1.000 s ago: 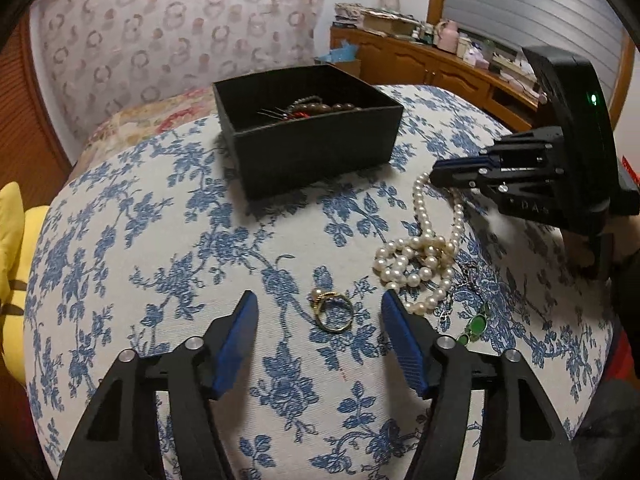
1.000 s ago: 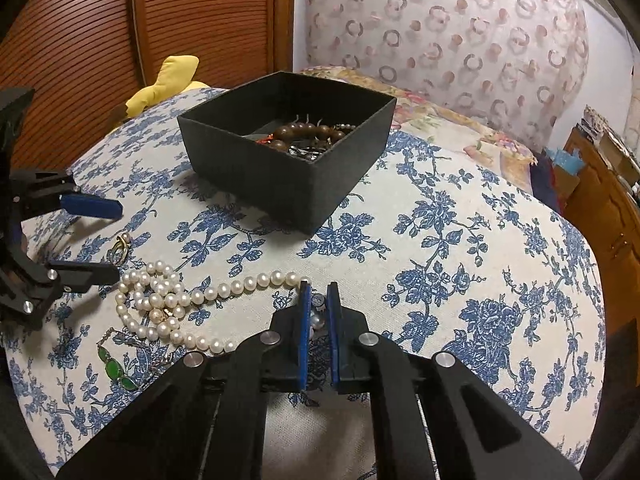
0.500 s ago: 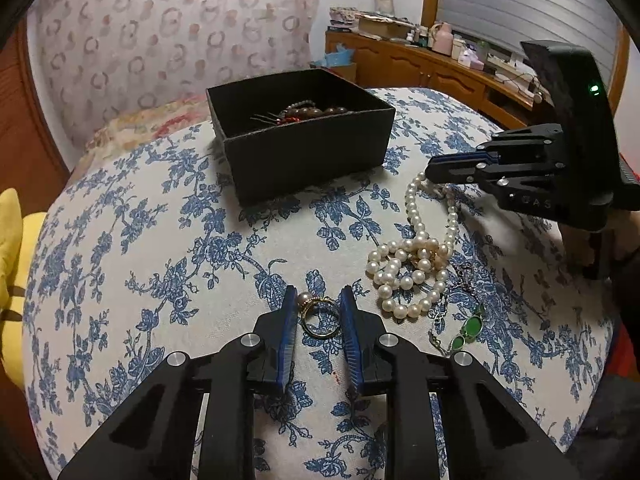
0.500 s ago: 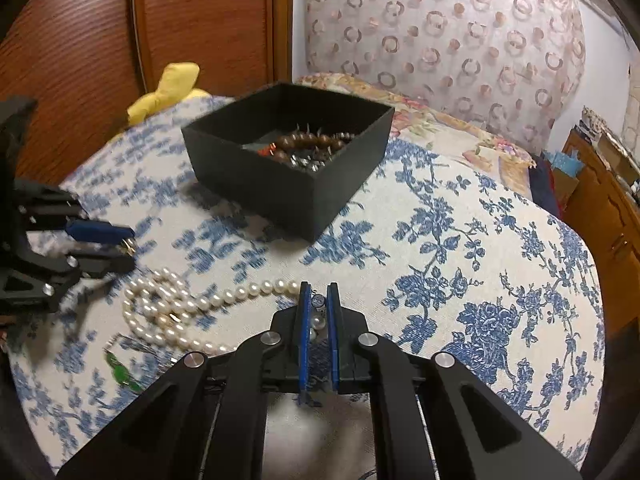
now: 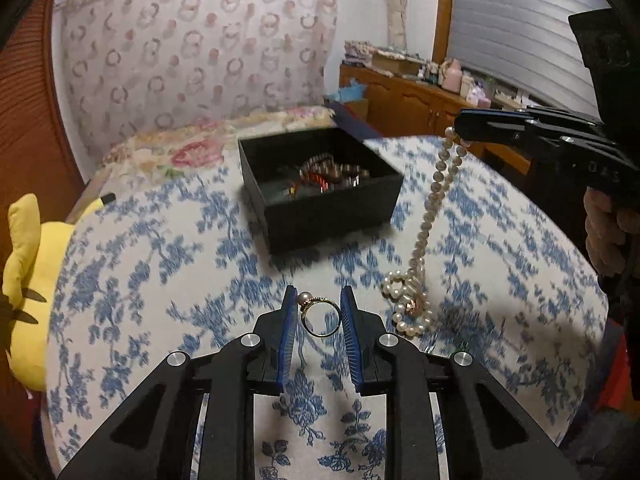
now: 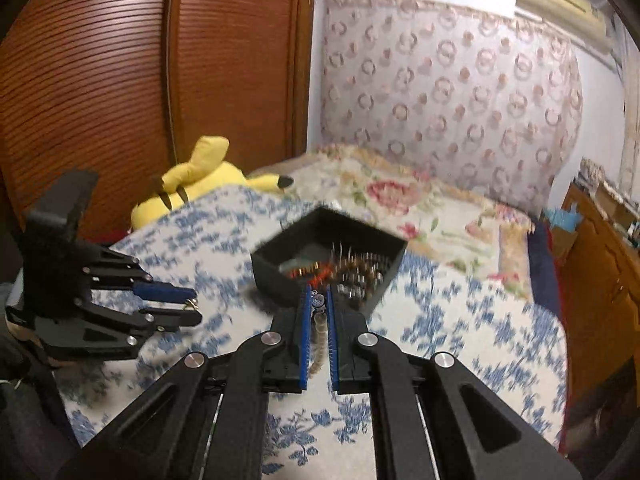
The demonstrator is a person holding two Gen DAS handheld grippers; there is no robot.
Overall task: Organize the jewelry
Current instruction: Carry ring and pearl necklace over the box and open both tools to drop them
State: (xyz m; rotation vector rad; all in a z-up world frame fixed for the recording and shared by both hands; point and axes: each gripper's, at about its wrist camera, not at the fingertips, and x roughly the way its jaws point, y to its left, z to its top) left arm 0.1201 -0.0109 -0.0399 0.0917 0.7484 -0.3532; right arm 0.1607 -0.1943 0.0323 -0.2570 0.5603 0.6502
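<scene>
Both grabs made, nothing dropped in the box yet

Left gripper (image 5: 319, 316) fingers pinch the pearl ring (image 5: 320, 317) at lower center; right gripper (image 6: 318, 322) fingers clamp the pearl necklace (image 5: 430, 216), its tail on the bed. Black box (image 5: 320, 184) mid-frame already holds beads.

A home bedroom: a bed with a blue-and-white floral bedspread (image 5: 168, 264), a padded headboard in ring-patterned fabric (image 6: 452, 92), a yellow plush toy (image 6: 192, 184) at the bed's edge, slatted brown wooden wardrobe doors (image 6: 100, 80), and a cluttered wooden dresser (image 5: 416, 100).
</scene>
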